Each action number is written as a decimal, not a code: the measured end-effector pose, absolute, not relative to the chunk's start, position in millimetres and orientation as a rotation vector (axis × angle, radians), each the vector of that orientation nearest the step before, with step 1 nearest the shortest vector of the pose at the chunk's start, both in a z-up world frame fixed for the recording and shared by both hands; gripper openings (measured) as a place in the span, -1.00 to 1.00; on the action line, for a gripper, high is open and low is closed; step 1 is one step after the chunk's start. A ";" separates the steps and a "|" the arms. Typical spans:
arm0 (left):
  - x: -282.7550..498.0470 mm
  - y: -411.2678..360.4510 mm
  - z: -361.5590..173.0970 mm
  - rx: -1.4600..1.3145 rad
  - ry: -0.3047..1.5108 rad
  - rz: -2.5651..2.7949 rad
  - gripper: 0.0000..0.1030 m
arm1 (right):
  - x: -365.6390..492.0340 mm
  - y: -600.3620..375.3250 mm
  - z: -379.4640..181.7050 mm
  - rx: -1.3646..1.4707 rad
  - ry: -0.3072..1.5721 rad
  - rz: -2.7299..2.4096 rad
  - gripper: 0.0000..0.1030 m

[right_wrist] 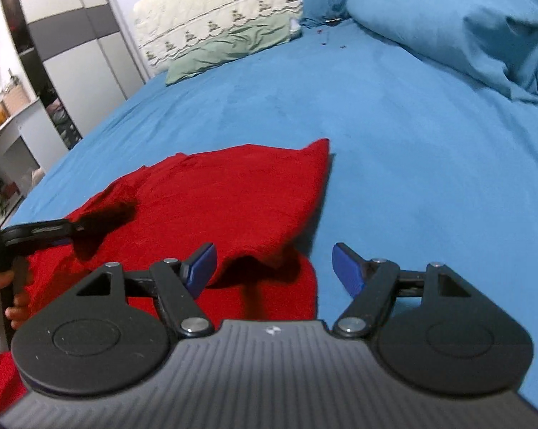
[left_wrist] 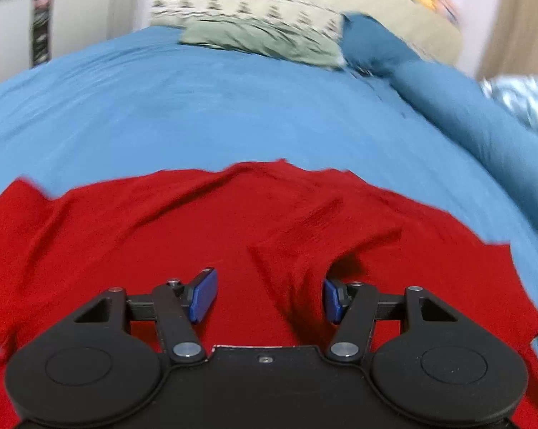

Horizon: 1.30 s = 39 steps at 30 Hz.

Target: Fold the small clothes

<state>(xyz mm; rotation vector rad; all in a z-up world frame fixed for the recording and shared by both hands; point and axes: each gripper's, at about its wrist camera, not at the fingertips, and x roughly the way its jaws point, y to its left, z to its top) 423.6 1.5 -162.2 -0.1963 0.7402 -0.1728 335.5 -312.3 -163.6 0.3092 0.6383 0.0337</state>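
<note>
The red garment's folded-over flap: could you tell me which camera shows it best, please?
The right wrist view: the red garment shows its doubled flap and far corner, sharp against the blue sheet. The left wrist view shows the red garment blurred and close, wrinkles only, its edges cut off.

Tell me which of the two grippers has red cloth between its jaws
The left gripper: a raised ridge of the red garment sits between its open jaws. The right gripper straddles the garment's edge, mostly over bare blue bedsheet.
</note>
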 end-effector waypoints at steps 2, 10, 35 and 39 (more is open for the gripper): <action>416.8 20.4 -167.8 -0.281 0.737 -0.155 0.24 | 336.5 -314.2 -168.3 0.329 0.645 0.028 0.69; 404.2 27.1 -171.6 -0.375 0.708 -0.238 0.20 | 334.6 -314.3 -175.9 0.342 0.665 0.020 0.69; 399.8 64.1 -143.7 -0.215 0.580 -0.094 -0.91 | 376.7 -274.0 -194.4 -0.030 0.714 -0.236 0.85; 391.0 76.4 -163.0 -0.197 0.657 -0.070 -0.59 | 368.3 -291.3 -193.5 -0.019 0.727 -0.217 0.85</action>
